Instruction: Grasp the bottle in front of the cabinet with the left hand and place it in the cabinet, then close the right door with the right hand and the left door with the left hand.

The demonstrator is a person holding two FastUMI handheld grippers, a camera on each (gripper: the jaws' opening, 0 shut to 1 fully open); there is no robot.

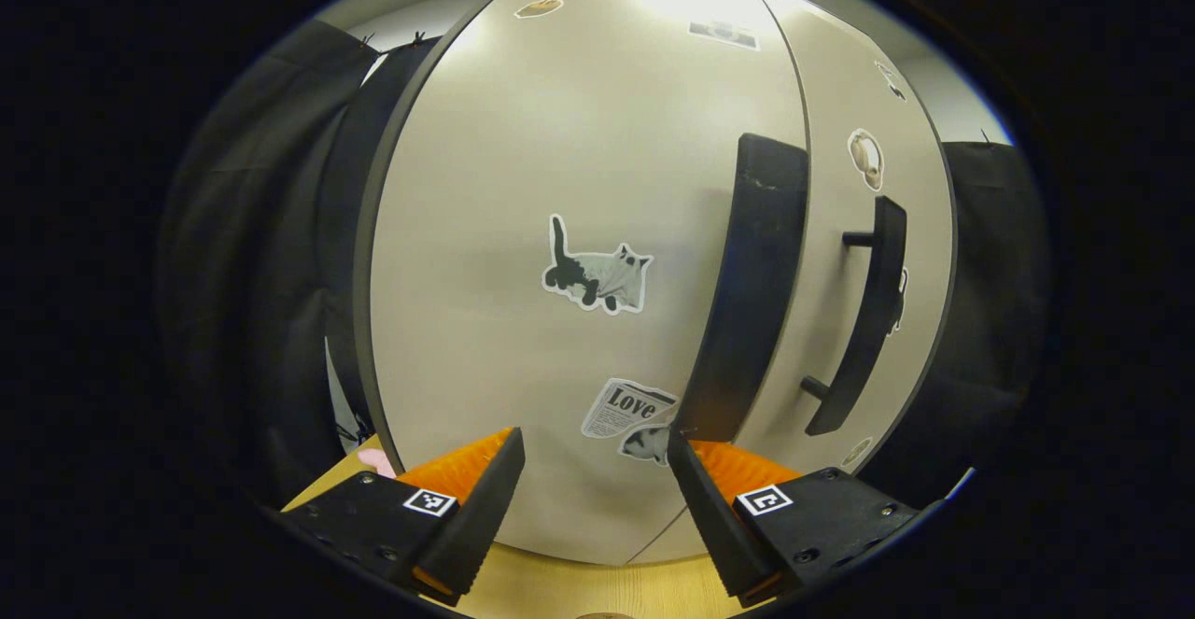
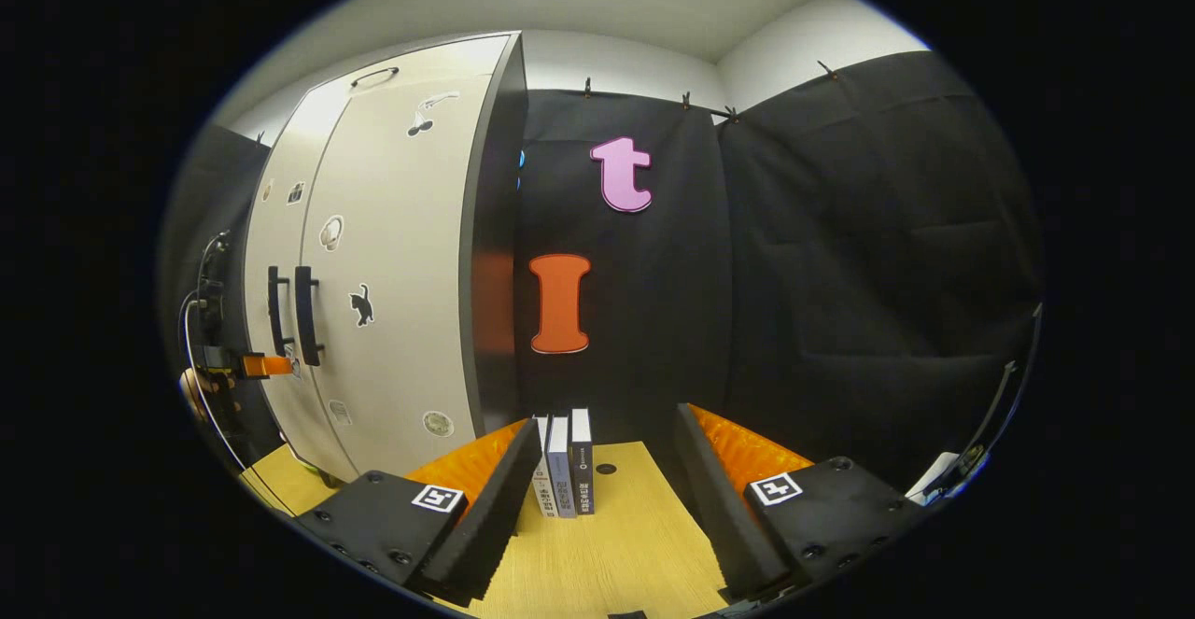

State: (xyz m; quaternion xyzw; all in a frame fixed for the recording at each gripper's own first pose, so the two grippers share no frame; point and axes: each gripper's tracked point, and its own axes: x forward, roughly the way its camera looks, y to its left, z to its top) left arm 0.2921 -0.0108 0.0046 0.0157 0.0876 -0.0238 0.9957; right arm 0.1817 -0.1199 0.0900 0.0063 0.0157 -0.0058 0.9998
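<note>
The pale cabinet stands close in front of my left gripper, which is open with nothing between its fingers. The left door, with a cat sticker, and the right door lie flush along their seam. The left door's dark handle ends just above my right-hand fingertip; the right door's handle is farther right. In the right gripper view the cabinet is at the left with both handles side by side, and the left gripper is held at them by a hand. My right gripper is open over the table.
Three books stand upright on the wooden table just ahead of the right gripper, beside the cabinet's dark side panel. Black cloth walls close the booth behind and to the right. A cable hangs by the left gripper.
</note>
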